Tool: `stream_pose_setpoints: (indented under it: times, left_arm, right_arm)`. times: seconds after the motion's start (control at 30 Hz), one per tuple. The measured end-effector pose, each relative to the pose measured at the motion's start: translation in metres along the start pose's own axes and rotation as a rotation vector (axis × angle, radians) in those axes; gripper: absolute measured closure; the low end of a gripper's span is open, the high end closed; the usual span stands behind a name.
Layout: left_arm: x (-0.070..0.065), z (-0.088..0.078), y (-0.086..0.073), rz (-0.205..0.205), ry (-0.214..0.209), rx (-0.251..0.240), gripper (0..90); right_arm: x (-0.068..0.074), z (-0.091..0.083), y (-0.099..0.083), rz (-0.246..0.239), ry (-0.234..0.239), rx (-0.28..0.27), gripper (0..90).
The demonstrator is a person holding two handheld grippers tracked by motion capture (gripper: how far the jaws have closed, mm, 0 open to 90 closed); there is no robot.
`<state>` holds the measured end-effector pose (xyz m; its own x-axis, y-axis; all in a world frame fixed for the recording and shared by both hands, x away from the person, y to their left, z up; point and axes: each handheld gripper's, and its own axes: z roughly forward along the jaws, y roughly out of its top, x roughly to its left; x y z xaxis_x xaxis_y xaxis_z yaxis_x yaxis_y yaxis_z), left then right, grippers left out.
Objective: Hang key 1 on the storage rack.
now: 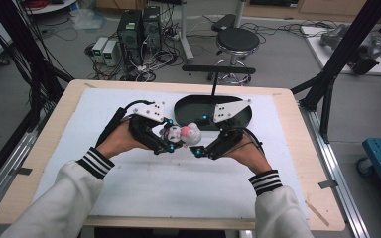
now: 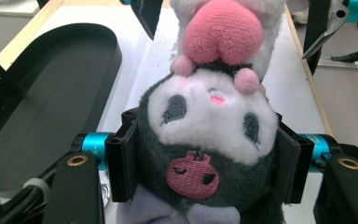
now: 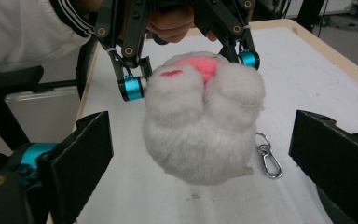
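Left gripper [image 1: 164, 141]: jaws clamped on plush toy [image 1: 181, 133] head, held above white mat [image 1: 129, 183], near side of black tray [image 1: 238, 119]. Right gripper [image 1: 202, 150]: jaws wide apart, empty, flanking toy's white end. Advise: centre jaws on body, avoid keyring clip [image 3: 269, 161], close gently.

The plush toy [image 2: 209, 140] is dark grey and white with a pink nose. The tray [image 1: 191, 106] is black. The sleeves [image 1: 87, 171] are white with black stripes.
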<state>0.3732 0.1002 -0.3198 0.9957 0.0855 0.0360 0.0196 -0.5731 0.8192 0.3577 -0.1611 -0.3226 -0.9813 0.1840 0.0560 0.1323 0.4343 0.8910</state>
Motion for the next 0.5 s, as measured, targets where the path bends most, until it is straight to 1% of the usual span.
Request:
stream_pose_setpoints:
  times: [0.07,0.1,0.13,0.17,0.2,0.23,0.3,0.37,0.4,0.43,0.5]
  left_arm:
    - [0.0001,0.0005,-0.0002,0.001,-0.001,-0.004,37.7]
    - [0.0004,0.0003,0.0,0.004,-0.002,0.001,37.7]
    - [0.0005,0.0007,-0.0002,0.003,-0.004,-0.002,37.7]
    - [0.0005,0.0009,-0.0003,0.003,-0.007,0.0,37.7]
    - [0.0006,0.0011,-0.0002,0.006,-0.007,0.004,37.7]
    - [0.0006,0.0018,-0.0006,0.004,-0.01,0.0,37.7]
    - [0.0009,0.0023,-0.0006,0.007,-0.013,0.003,37.7]
    - [0.0012,0.0025,-0.0006,0.011,-0.014,0.005,37.7]
    - [0.0012,0.0027,-0.0008,0.01,-0.015,0.006,37.7]
    - [0.0013,0.003,-0.0012,0.008,-0.015,0.002,37.7]
    - [0.0014,0.0029,-0.0014,0.004,-0.018,-0.001,37.7]
  right_arm:
    - [-0.0007,0.0007,-0.0002,-0.001,-0.002,0.003,7.0]
    - [-0.002,0.0012,-0.0006,0.009,0.001,0.0,11.1]
    - [-0.002,0.0012,-0.0006,0.009,0.001,0.0,11.1]
    - [-0.0021,0.0007,-0.0005,0.007,0.004,0.004,16.5]
    - [-0.0023,0.0003,-0.0002,0.002,0.002,0.003,17.0]
    - [-0.0023,0.0003,0.0001,0.006,-0.001,-0.001,17.6]
    - [-0.003,0.0001,0.0005,0.013,0.022,-0.011,23.3]
    - [-0.0029,0.0007,0.001,0.003,0.011,-0.004,25.3]
    - [-0.0033,0.0011,0.0013,0.007,0.02,-0.008,28.7]
    - [-0.0036,0.0011,0.0017,0.001,0.025,-0.011,31.9]
    - [-0.0031,0.0012,0.0029,-0.012,0.04,-0.018,43.6]
